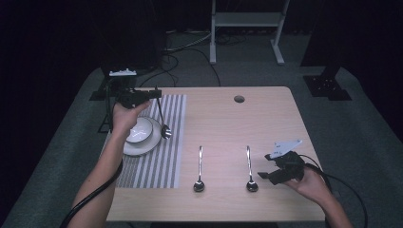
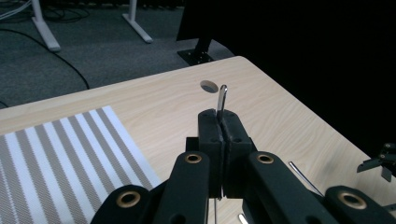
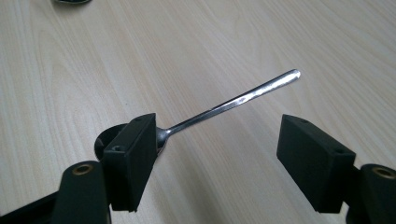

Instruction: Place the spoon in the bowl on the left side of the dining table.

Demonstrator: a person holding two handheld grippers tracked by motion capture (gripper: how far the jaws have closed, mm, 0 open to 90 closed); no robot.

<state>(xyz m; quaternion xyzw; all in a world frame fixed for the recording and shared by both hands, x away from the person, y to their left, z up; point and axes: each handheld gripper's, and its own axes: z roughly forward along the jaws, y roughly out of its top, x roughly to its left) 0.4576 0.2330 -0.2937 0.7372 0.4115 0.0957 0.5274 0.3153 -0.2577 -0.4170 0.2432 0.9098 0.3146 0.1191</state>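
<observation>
Steel is clamped tight in the left claw [image 1: 155,92]: a spoon [image 1: 161,121] is held by its handle tip, hung bowl-down just beside the white bowl [image 1: 139,131] on the striped mat [image 1: 157,161]. Over at the desk [image 1: 266,118] front, the right claw [image 1: 264,175] is spread wide, nothing gripped, and poised just right of a second spoon [image 1: 250,171]. A third spoon [image 1: 199,171] is left lying near the mat.
</observation>
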